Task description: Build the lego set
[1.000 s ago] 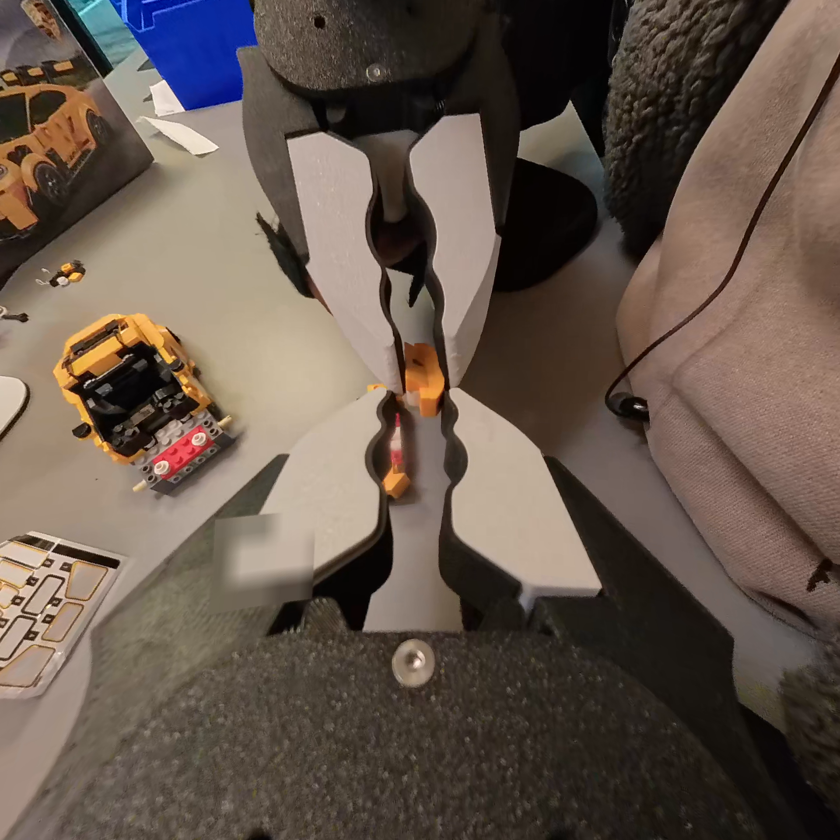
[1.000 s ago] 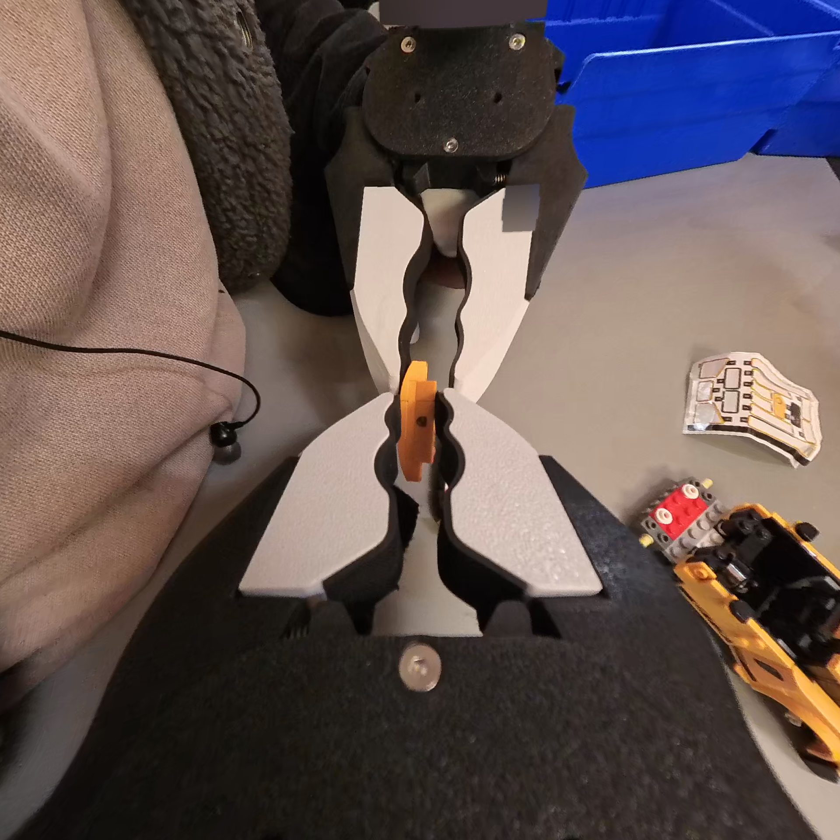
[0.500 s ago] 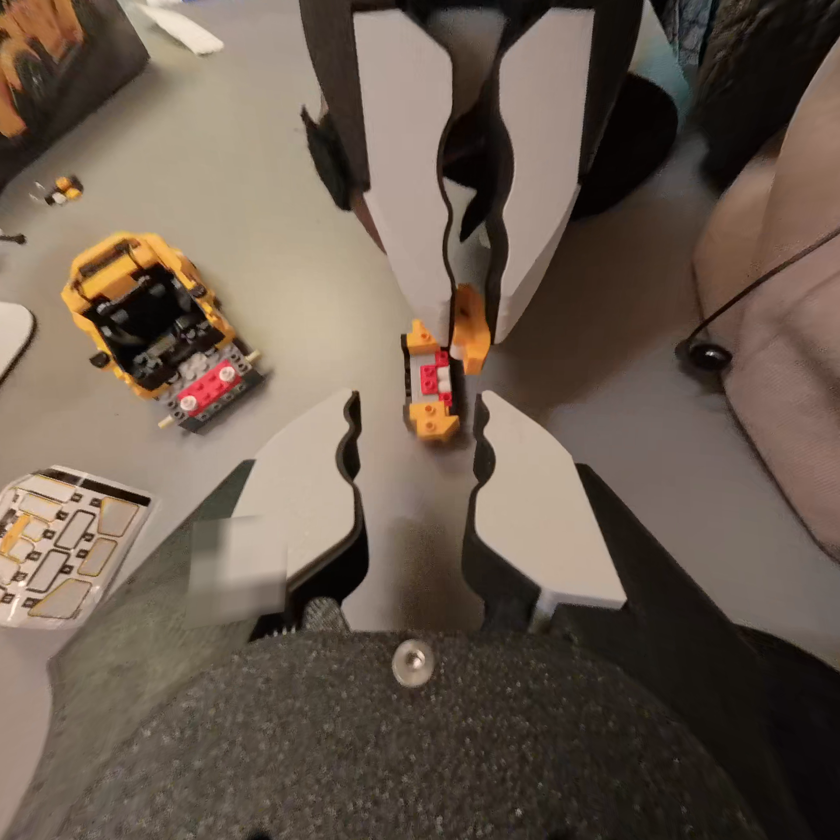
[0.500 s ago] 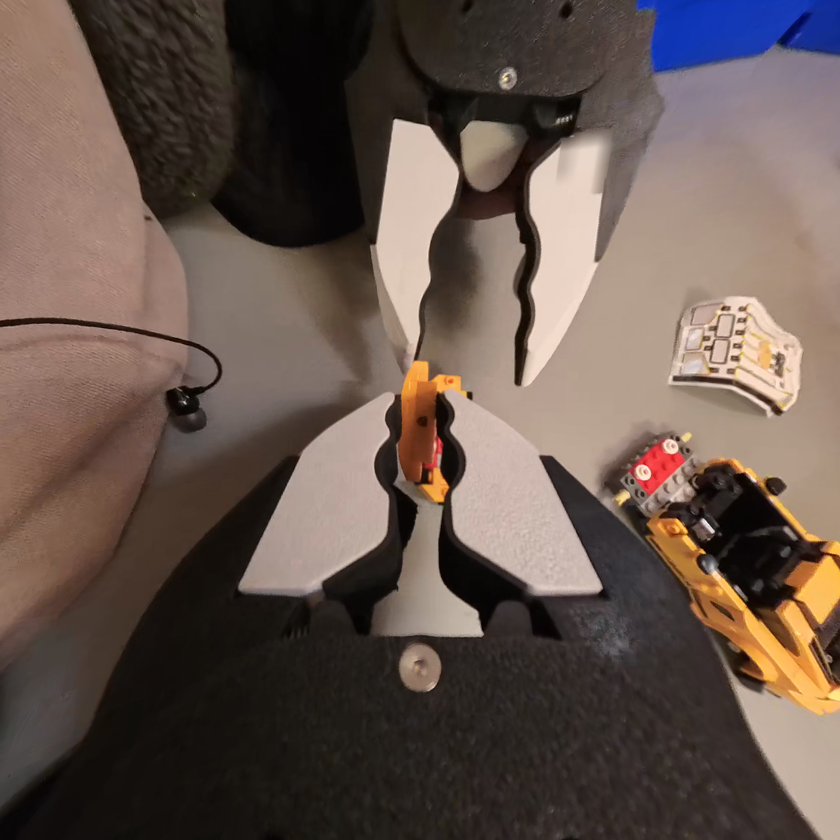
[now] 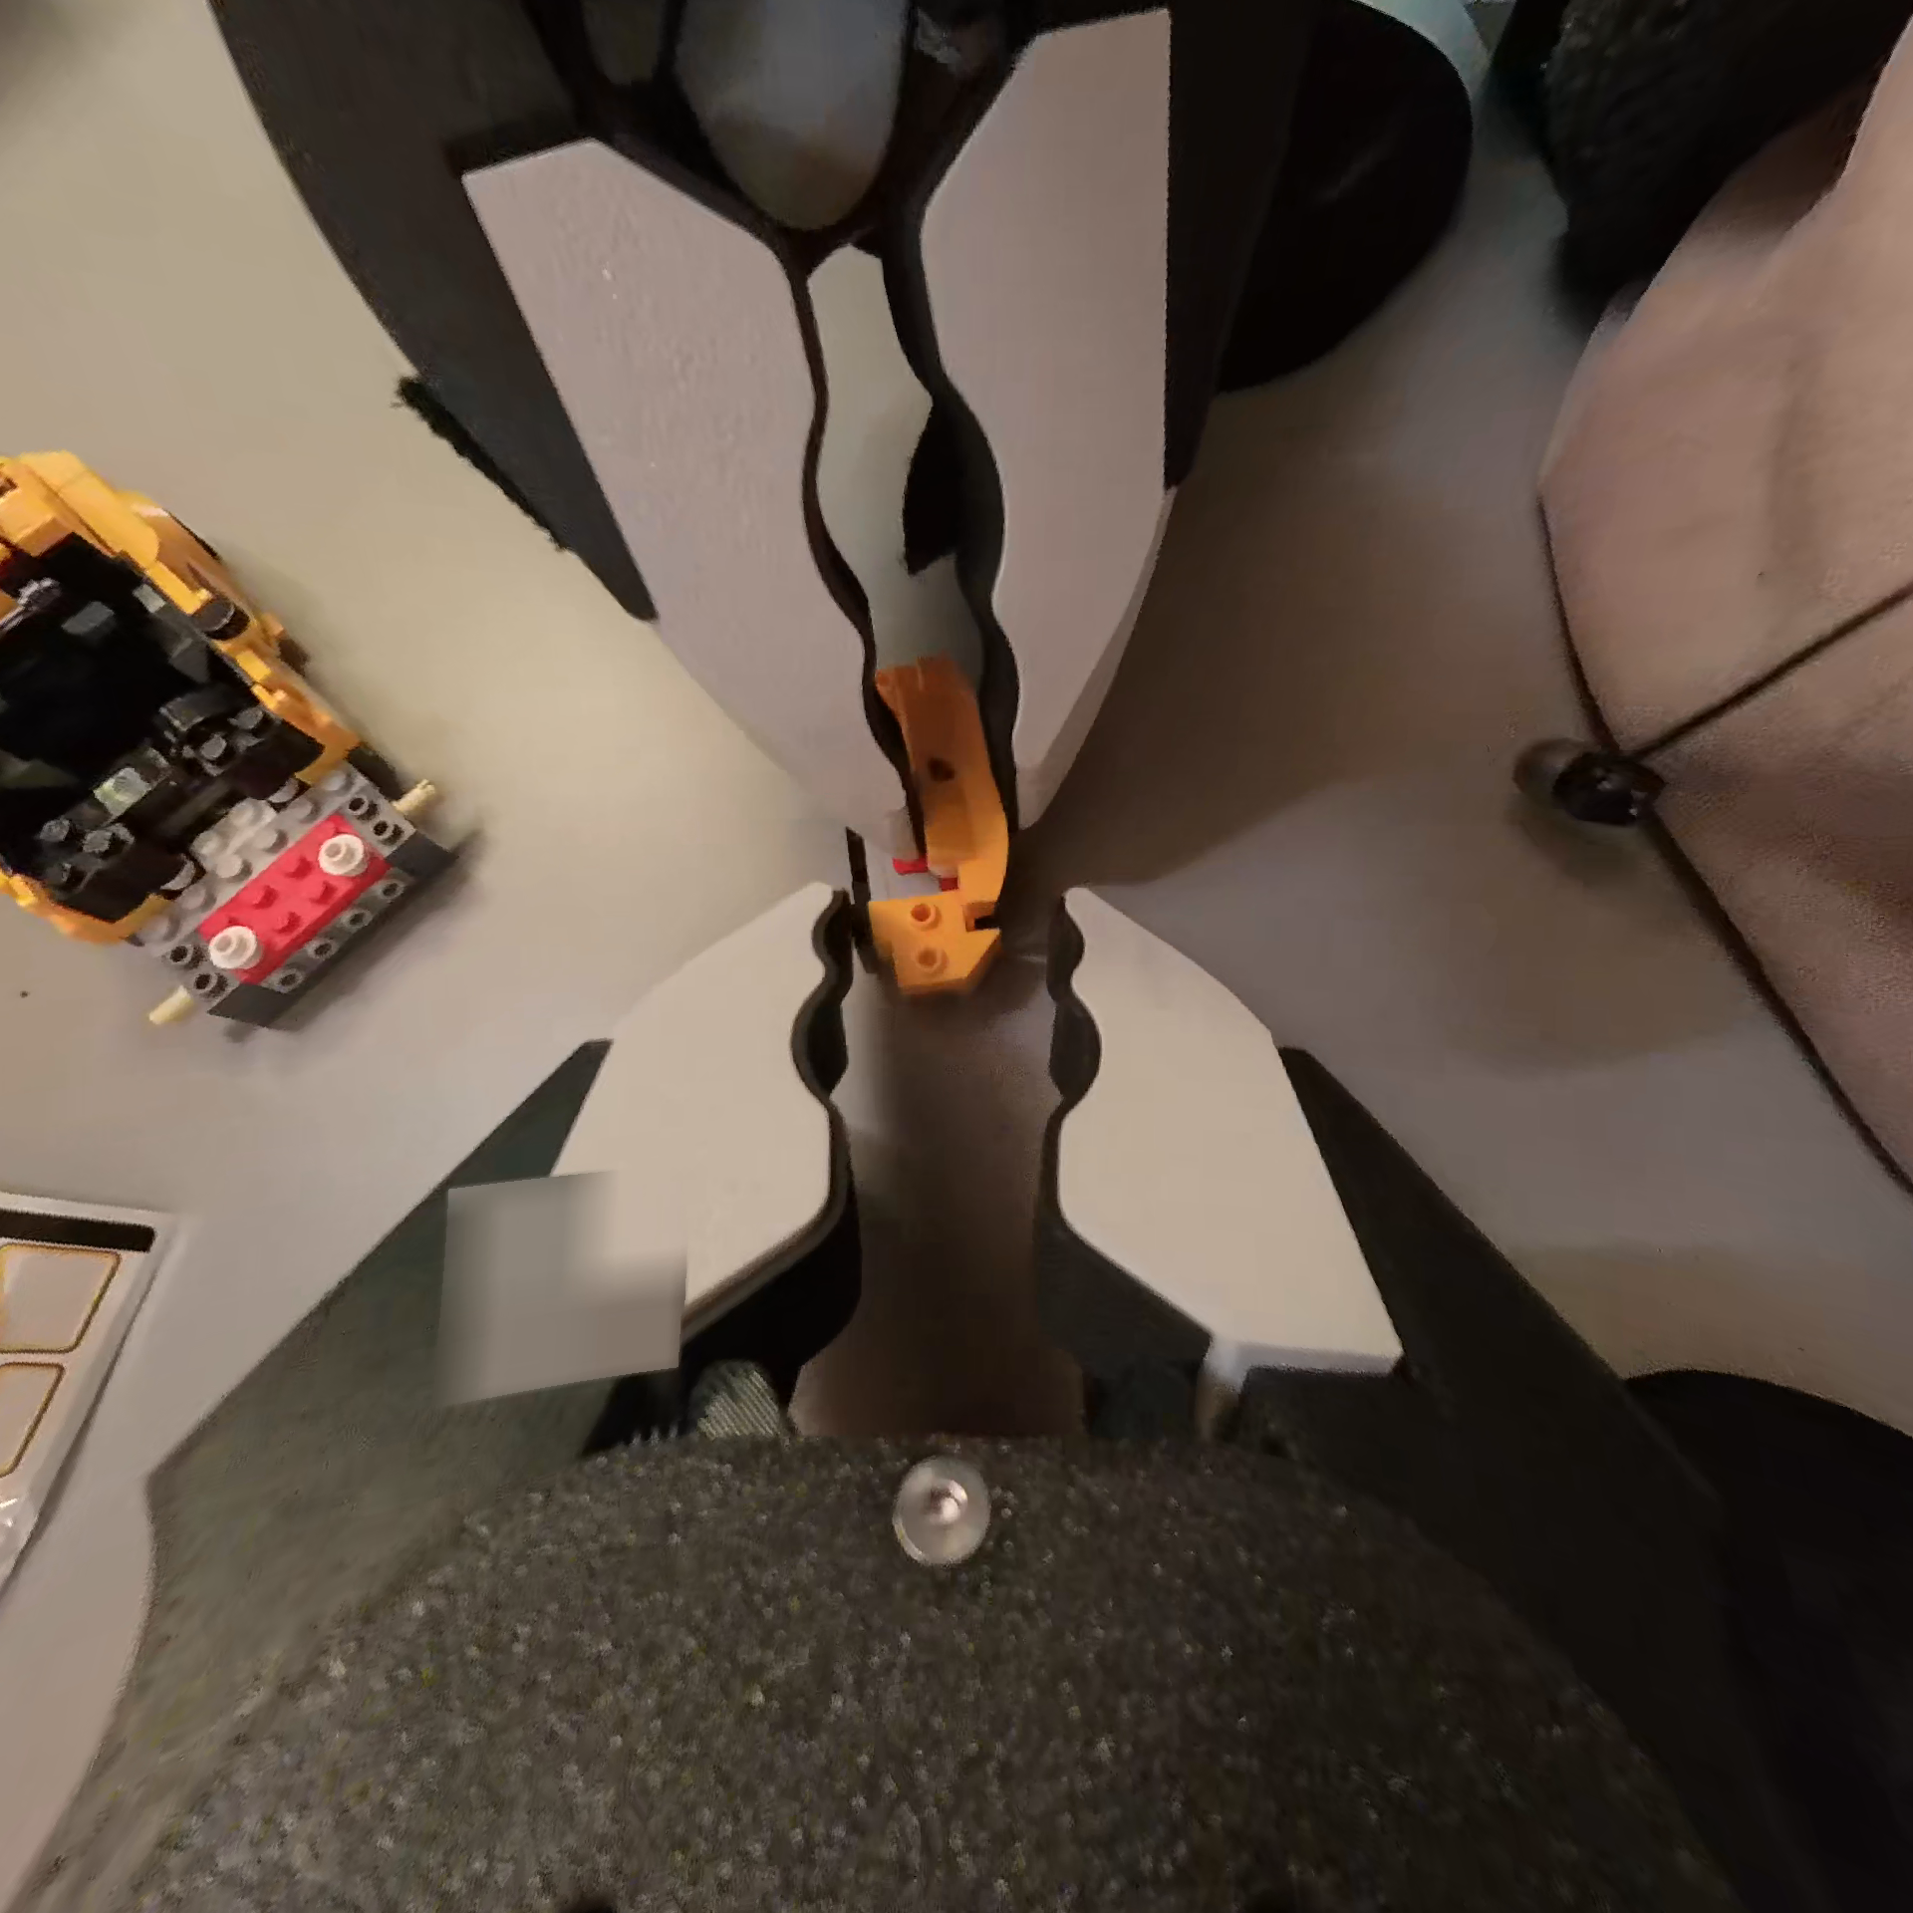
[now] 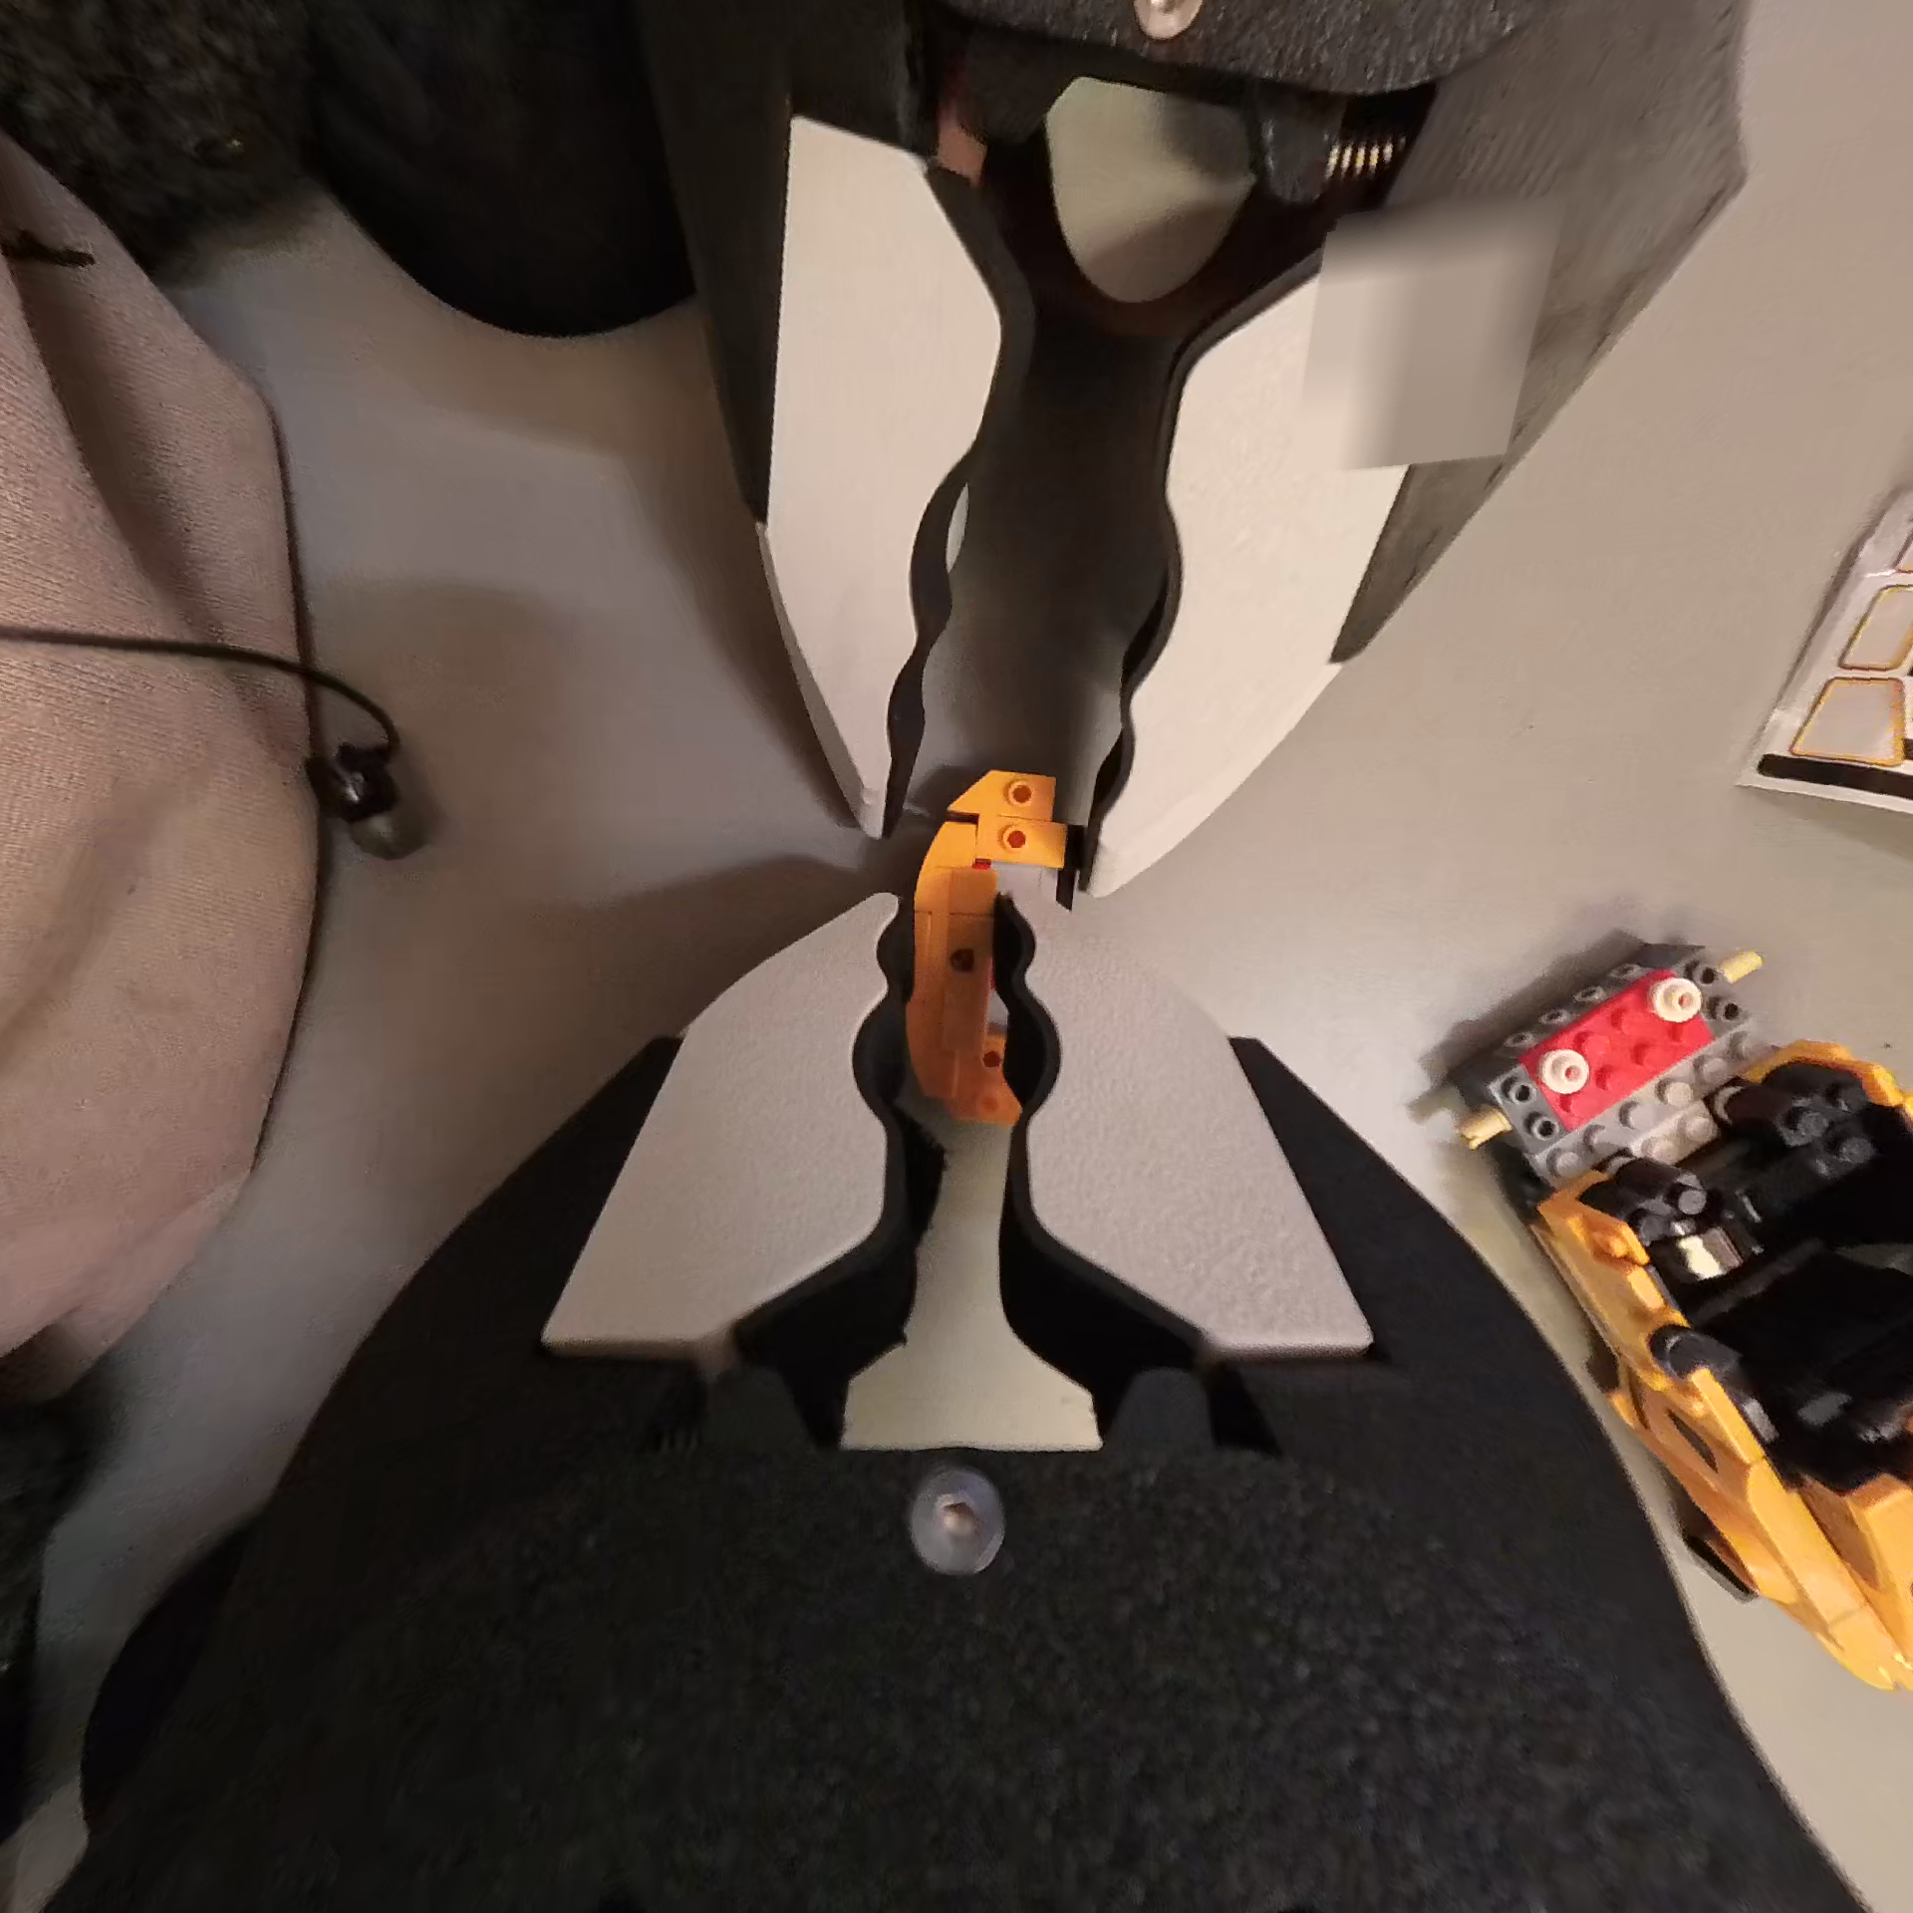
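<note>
1. Right gripper [image 6: 958,921]: clamped on orange brick assembly [image 6: 963,1020], held just above grey table [image 6: 518,642].
2. Left gripper [image 5: 942,921]: fingers parted, tips facing the right gripper's, one finger [image 5: 725,1087] beside the assembly's end.
3. Yellow lego car [image 6: 1708,1242], partly built, red plate exposed: on the table, well apart from both grippers.
4. Sticker sheet [image 6: 1853,673]: beyond the car.

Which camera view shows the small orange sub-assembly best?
The right wrist view: the small orange sub-assembly shows nearly whole, clamped in the right hand-held gripper. In the left wrist view its upper part is hidden between that gripper's fingers, and only the studded lower end shows clearly.
</note>
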Demonstrator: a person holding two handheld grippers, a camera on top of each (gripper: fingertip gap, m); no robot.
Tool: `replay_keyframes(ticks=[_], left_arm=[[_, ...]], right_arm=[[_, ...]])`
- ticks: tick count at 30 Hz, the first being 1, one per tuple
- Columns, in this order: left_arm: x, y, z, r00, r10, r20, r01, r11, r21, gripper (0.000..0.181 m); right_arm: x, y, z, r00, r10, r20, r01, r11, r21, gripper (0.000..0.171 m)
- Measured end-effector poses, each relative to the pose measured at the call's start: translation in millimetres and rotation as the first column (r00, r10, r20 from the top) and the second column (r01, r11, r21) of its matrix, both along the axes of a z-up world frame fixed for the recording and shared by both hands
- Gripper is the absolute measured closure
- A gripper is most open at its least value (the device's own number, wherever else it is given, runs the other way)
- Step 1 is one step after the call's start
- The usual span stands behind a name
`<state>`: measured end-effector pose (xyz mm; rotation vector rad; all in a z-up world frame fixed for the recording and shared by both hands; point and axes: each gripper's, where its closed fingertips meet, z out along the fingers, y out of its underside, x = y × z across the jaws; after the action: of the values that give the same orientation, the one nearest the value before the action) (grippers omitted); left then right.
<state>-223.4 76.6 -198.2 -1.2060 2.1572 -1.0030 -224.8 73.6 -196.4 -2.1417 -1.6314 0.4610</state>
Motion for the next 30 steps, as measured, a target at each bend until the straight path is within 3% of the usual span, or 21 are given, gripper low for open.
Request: replay_keyframes(ticks=[14,30], left_arm=[[-0.6,-0.5,-5.2,0.999,0.009,-0.031,-0.01,1.0,-0.019,0.147],[3.3,-0.9,-6.4,0.999,0.019,-0.041,-0.02,0.999,-0.026,0.148]], right_arm=[[1.7,-7.1,-6.9,0.999,0.019,0.034,-0.018,0.999,-0.033,0.157],[13.1,-19.8,-10.7,0.997,0.055,-0.051,-0.06,0.993,-0.101,0.156]])
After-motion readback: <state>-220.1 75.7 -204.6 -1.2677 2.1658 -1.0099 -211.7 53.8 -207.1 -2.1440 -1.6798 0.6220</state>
